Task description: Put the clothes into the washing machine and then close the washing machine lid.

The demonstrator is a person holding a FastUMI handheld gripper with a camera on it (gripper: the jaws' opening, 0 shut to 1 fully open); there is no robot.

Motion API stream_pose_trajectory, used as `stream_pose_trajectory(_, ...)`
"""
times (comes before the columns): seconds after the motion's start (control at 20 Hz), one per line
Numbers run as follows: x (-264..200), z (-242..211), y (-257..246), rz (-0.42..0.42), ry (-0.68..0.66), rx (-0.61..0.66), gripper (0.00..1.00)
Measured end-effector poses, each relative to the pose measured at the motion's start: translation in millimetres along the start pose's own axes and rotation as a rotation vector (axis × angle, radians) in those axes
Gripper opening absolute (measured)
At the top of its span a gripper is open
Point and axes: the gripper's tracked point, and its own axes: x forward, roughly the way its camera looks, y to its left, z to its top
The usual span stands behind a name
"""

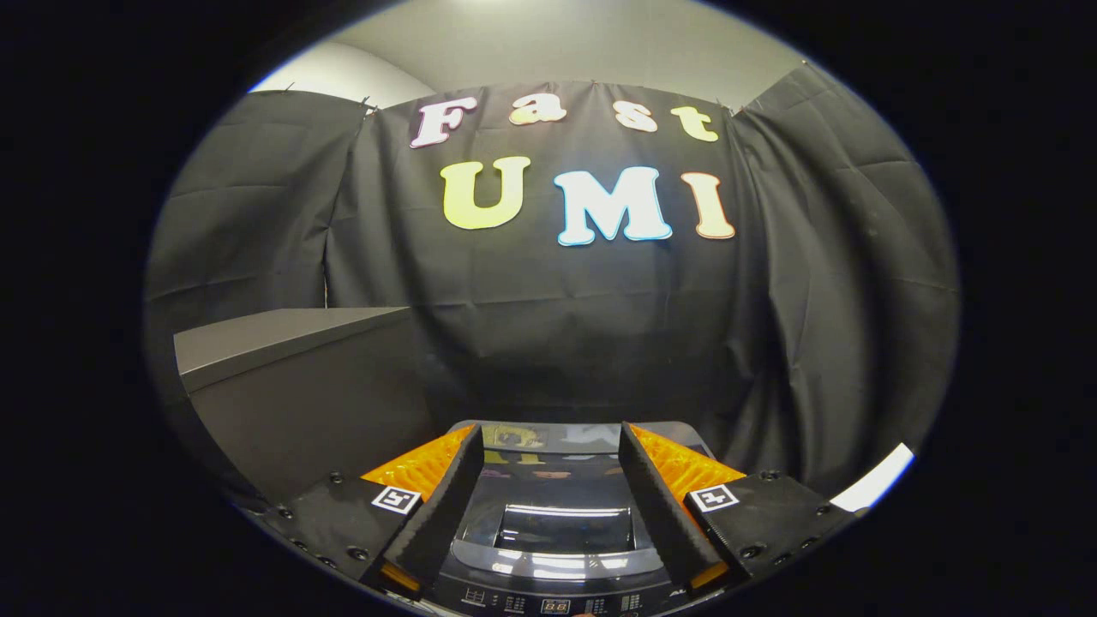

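A dark top-loading washing machine (548, 514) lies just below and ahead of my fingers, its glossy lid (561, 480) lying flat and shut with a clear window in it. The control panel (553, 602) runs along the machine's near edge. My gripper (548, 446) hovers above the lid, open, with nothing between the two fingers (446, 506). I see no clothes.
A grey box-like cabinet (291, 386) stands to the left of the machine, its top higher than the lid. Black cloth walls close in behind and on both sides. A white strip (874, 488) shows low on the right.
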Motion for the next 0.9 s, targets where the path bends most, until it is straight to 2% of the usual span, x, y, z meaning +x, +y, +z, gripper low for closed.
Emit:
stream_pose_trajectory(0.15,-20.0,25.7,-2.5,-0.044,-0.043,0.003,0.98)
stream_pose_trajectory(0.5,-81.9,83.2,14.5,-0.075,-0.148,-0.006,0.98)
stream_pose_trajectory(0.9,-153.8,107.4,27.4,-0.106,-0.218,0.017,0.98)
